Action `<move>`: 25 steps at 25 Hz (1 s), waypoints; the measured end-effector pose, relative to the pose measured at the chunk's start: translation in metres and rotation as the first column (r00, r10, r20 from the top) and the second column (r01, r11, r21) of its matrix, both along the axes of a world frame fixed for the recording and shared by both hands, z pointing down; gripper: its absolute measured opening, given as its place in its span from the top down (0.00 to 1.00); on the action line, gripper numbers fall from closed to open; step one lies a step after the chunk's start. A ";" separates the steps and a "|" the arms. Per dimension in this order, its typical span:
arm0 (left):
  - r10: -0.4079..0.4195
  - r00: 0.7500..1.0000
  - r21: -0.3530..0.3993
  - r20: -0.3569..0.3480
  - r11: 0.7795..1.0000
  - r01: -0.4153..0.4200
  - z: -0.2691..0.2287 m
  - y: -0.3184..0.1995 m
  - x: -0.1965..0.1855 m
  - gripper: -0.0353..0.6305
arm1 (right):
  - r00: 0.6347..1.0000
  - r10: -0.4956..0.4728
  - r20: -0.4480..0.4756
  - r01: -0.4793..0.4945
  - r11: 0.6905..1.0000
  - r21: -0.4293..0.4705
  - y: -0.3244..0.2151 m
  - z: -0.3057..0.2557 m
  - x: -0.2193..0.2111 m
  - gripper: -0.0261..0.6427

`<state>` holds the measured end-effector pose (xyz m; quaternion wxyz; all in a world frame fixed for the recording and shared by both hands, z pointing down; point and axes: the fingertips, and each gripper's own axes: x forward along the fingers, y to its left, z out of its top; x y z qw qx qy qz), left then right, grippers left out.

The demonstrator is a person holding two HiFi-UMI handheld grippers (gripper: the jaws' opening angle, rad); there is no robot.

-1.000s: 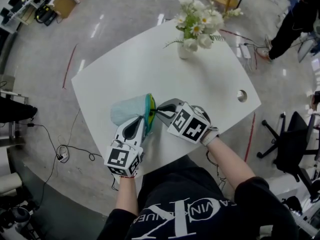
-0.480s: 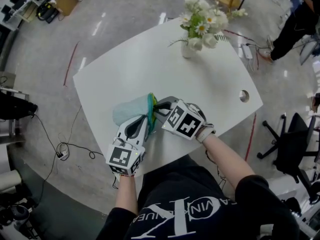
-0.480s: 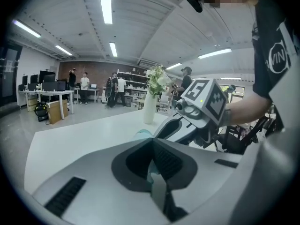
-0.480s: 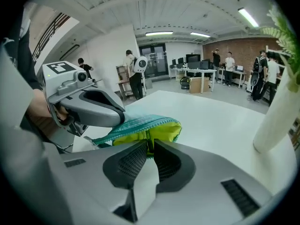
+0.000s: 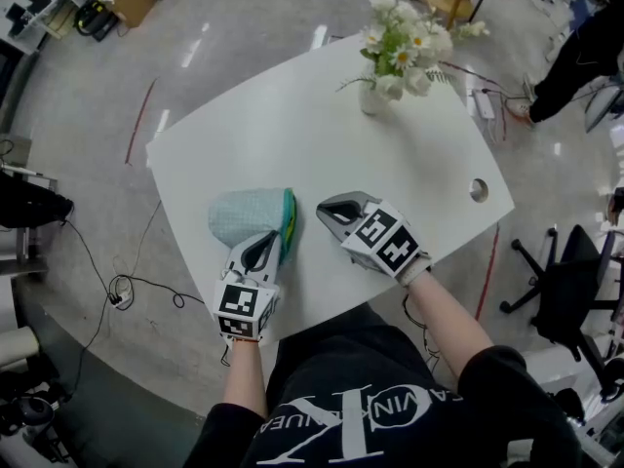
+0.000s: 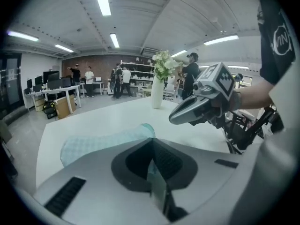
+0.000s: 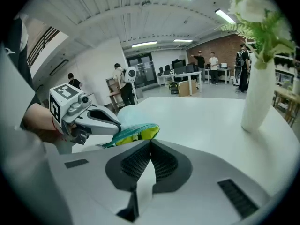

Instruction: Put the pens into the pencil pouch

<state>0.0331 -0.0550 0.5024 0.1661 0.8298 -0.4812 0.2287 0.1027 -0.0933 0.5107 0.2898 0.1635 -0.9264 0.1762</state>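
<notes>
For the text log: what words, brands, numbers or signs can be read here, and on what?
"VIN": on the person's black shirt, cut off.
Shirt print, head view: partly hidden, unreadable.
Cubes on left gripper and right gripper: square markers, no words.
Pencil pouch: no print.

I am looking steeply down from the head camera, well above the white table [image 5: 273, 125], with the wearer's torso at 6 o'clock and the flower vase [image 5: 371, 97] at 1 o'clock. The left gripper [image 5: 262, 244] camera is riding low over the tabletop, facing the vase at 12 o'clock, with the pouch [image 6: 101, 139] close beneath and the right gripper [image 6: 171, 120] at 3 o'clock. The right gripper camera is looking low across the table, catching the vase near at 3 o'clock and the left gripper at 9 o'clock. All three views are sharing pouch, vase and tabletop.
</notes>
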 end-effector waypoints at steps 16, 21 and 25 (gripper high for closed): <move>-0.115 0.974 0.045 -0.195 0.991 0.127 -0.022 0.001 -0.038 0.92 | 0.982 0.155 0.112 -0.160 0.987 0.036 -0.013 -0.018 0.023 0.95; -0.176 0.961 0.141 -0.215 0.968 0.209 -0.054 -0.004 -0.063 0.94 | 0.974 0.170 0.151 -0.184 0.979 0.088 -0.019 -0.043 0.023 0.95; -0.220 0.954 0.230 -0.202 0.937 0.265 -0.080 -0.008 -0.080 0.94 | 0.965 0.172 0.198 -0.199 0.971 0.130 -0.025 -0.067 0.019 0.95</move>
